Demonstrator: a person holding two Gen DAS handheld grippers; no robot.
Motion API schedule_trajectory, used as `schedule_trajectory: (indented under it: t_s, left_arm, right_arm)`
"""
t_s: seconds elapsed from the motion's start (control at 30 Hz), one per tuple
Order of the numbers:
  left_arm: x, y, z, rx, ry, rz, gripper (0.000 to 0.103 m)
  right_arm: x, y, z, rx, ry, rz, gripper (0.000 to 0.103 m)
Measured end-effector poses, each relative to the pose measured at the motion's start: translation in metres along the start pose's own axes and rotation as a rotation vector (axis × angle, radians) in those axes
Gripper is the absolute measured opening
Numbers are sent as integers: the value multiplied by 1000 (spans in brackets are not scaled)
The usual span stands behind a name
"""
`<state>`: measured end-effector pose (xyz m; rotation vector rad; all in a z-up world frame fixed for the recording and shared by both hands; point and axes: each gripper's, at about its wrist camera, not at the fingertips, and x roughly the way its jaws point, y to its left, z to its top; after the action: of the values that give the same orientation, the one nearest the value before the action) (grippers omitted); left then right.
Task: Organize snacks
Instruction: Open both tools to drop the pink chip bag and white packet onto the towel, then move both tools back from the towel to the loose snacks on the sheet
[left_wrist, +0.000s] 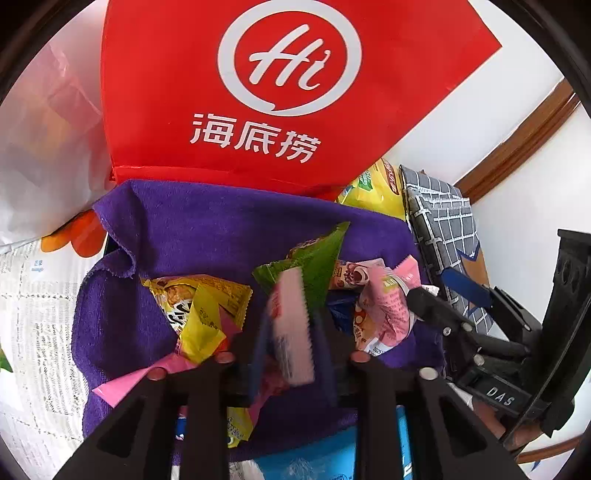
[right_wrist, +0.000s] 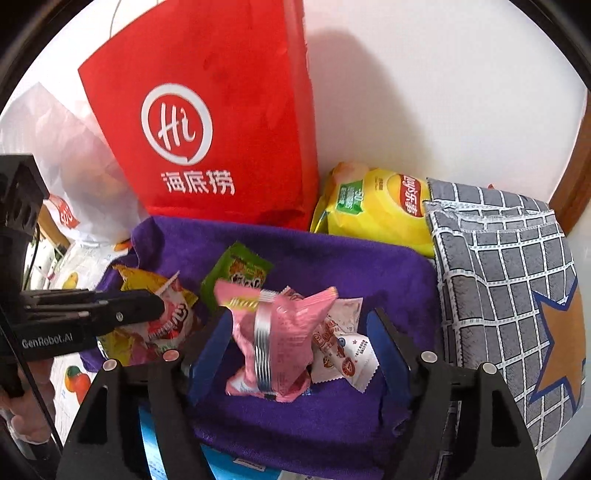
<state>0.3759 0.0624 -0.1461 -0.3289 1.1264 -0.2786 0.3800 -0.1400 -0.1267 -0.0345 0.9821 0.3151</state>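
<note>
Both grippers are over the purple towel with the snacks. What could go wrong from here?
1. The pink-and-white packet in the left gripper looks blurred and loose; it could drop anywhere.
2. The pink packet stands upright inside the open right gripper and may topple.
3. The grippers sit close and could bump.

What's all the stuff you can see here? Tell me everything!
red bag: 1, red with white logo, behind the towel
plastic bag: 1, white, left of red bag
towel: 1, purple, under the snacks
chips bag: 1, yellow, right of red bag
checked cloth: 1, grey, far right
green packet: 1, green, on towel
yellow packet: 1, yellow, towel's left
pink packet: 1, pink, towel's front
cartoon packet: 1, white, beside it
left gripper: 1, black, blurred pink-white packet between pads
right gripper: 1, black, open around pink packet
</note>
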Motion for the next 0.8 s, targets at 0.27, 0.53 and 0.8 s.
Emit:
schedule_trajectory:
  t_s: [0.27, 0.53, 0.8]
  left_arm:
    - [-21, -16, 0, 51, -41, 8, 56]
    - [-45, -29, -2, 82, -78, 23, 59]
    - [-76, -45, -11, 101, -127, 20, 59]
  right_arm:
    - [-20, -2, 3, 20, -67, -10, 75]
    - [-55, 0, -1, 43, -150, -69, 75]
    - [-94, 3, -25, 40, -138, -104, 75]
